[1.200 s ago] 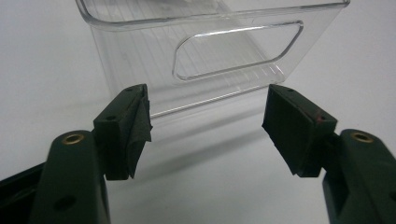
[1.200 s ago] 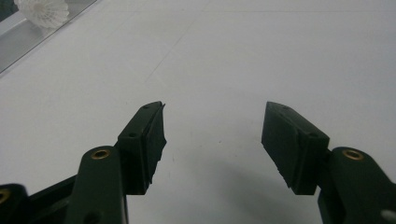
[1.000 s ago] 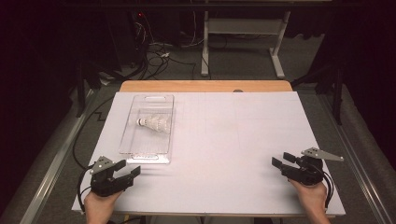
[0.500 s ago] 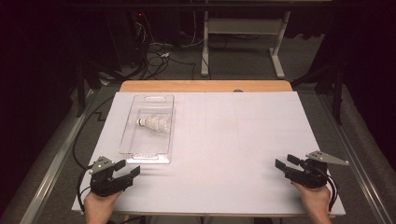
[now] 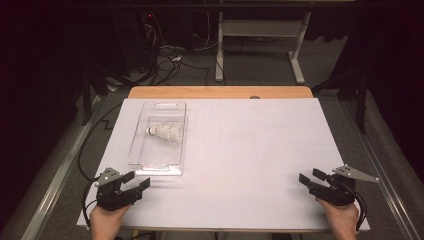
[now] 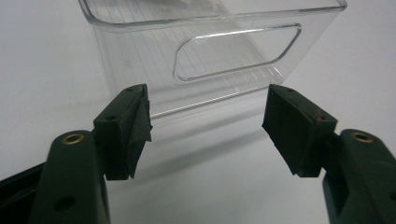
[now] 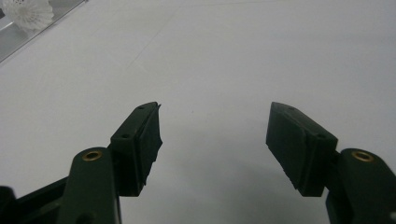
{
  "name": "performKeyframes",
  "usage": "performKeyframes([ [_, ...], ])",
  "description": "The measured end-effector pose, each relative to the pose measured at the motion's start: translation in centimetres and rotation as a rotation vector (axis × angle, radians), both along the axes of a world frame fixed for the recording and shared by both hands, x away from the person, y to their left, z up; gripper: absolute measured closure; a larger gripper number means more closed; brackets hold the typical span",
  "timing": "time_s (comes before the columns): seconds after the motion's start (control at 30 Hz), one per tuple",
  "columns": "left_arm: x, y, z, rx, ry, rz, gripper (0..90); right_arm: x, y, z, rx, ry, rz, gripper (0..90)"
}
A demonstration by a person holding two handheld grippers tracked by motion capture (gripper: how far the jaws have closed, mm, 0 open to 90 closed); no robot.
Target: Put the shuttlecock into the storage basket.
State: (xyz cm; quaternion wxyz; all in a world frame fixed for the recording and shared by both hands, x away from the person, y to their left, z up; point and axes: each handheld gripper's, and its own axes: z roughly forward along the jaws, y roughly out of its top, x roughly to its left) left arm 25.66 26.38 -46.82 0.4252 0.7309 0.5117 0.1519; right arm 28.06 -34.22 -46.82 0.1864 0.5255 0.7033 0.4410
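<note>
White feathered shuttlecock [image 5: 165, 132] lay on its side inside the clear rectangular plastic bin [image 5: 141, 161], left-centre of the high view, cork end pointing toward frame left. In the right gripper view I saw it again at the upper left corner [image 7: 27, 13], w/ a bit of the bin's edge beside it. The bin sat on the white sheet-covered table [image 5: 250, 150], long axis running away from me, a slot handle cut in each short end.

My left gripper [image 5: 136, 181] was at lower left of the high view, just below the bin's near end, not touching it. Jaws were spread wide, nothing between them. In the left gripper view the bin's near wall [image 6: 140, 51] w/ its slot handle stood just beyond the fingertips, approx. centred between the two black pads [image 6: 135, 126].

My right gripper [image 5: 311, 177] was at lower right of the high view, well apart from the bin & shuttlecock, grey three-cornered plate on top. Also released: jaws apart over bare white sheet [image 7: 224, 65], holding nothing.

Wooden table edge [image 5: 220, 92] showed past the sheet at upper centre; cables on the dark floor [image 5: 170, 55] beyond.
</note>
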Motion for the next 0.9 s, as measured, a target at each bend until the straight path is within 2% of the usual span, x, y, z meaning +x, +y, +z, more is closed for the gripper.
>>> performKeyframes([
  [0.9, 0.08, -0.04, -0.06, 0.005, 0.002, 0.002, 33.0, -0.01, -0.03, -0.07, 0.016, -0.006, 0.002, 34.2],
])
